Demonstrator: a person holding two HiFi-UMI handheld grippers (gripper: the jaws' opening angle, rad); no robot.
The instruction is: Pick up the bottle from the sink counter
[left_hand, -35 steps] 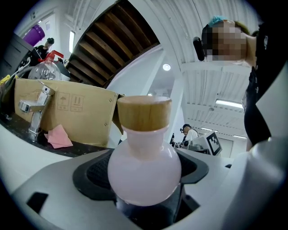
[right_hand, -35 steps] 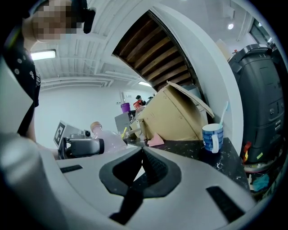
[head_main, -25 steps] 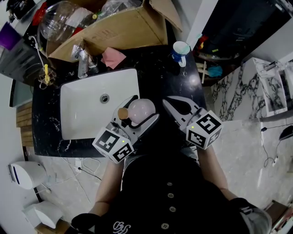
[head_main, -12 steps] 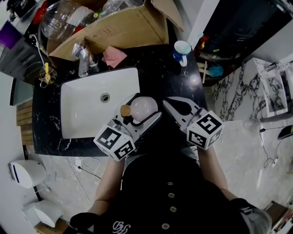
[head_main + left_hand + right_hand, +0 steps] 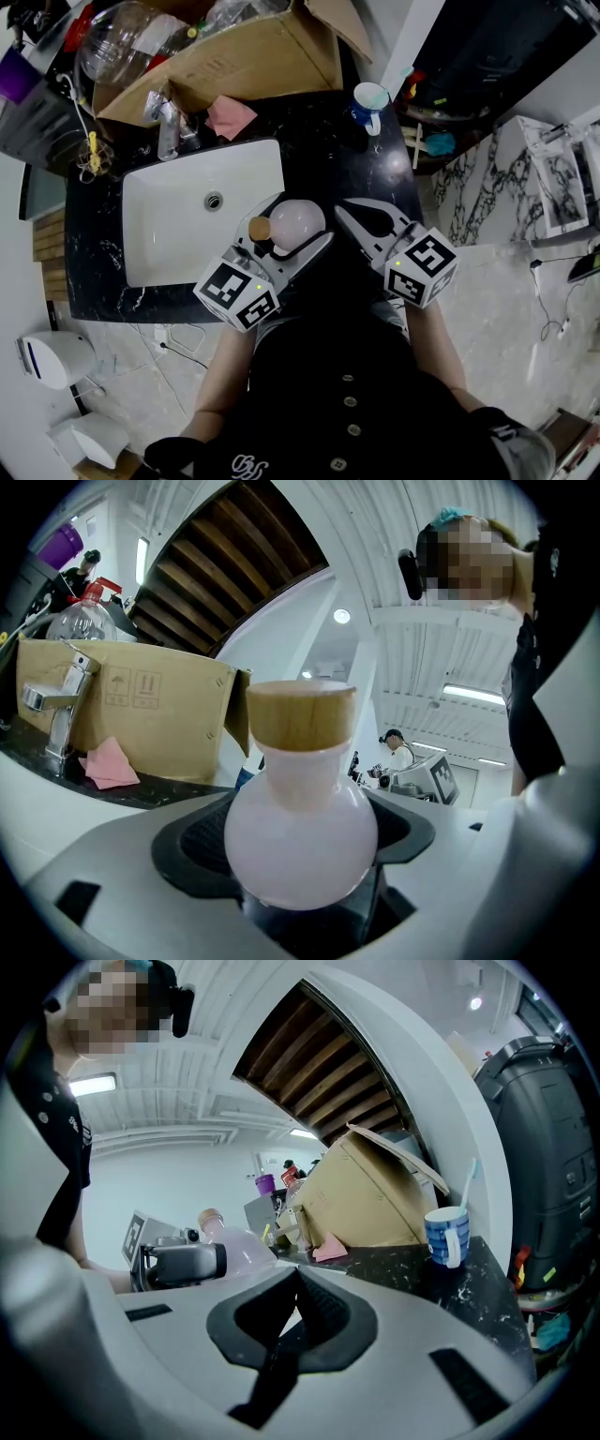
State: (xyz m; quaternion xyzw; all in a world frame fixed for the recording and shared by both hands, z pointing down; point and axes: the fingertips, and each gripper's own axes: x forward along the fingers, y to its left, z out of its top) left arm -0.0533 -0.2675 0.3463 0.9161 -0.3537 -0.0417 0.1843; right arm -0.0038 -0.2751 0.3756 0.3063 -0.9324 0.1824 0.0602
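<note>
A round pale-pink bottle [image 5: 295, 220] with a wooden cap [image 5: 258, 229] is held above the front right corner of the white sink [image 5: 169, 220]. My left gripper [image 5: 289, 229] is shut on the bottle; in the left gripper view the bottle [image 5: 300, 827] fills the space between the black pads, cap up. My right gripper [image 5: 361, 217] hovers beside it over the black counter [image 5: 319, 131], jaws shut with nothing between them. The right gripper view shows the bottle [image 5: 239, 1246] at its left, held by the left gripper.
A cardboard box [image 5: 244, 56] full of clutter stands behind the sink, beside a chrome tap [image 5: 169, 131] and a pink cloth [image 5: 230, 117]. A blue-and-white mug [image 5: 368, 103] with a toothbrush stands at the counter's back right. Marble floor lies to the right.
The left gripper with the bottle has drifted slightly right and towards the back of the counter. The right gripper has hardly moved.
</note>
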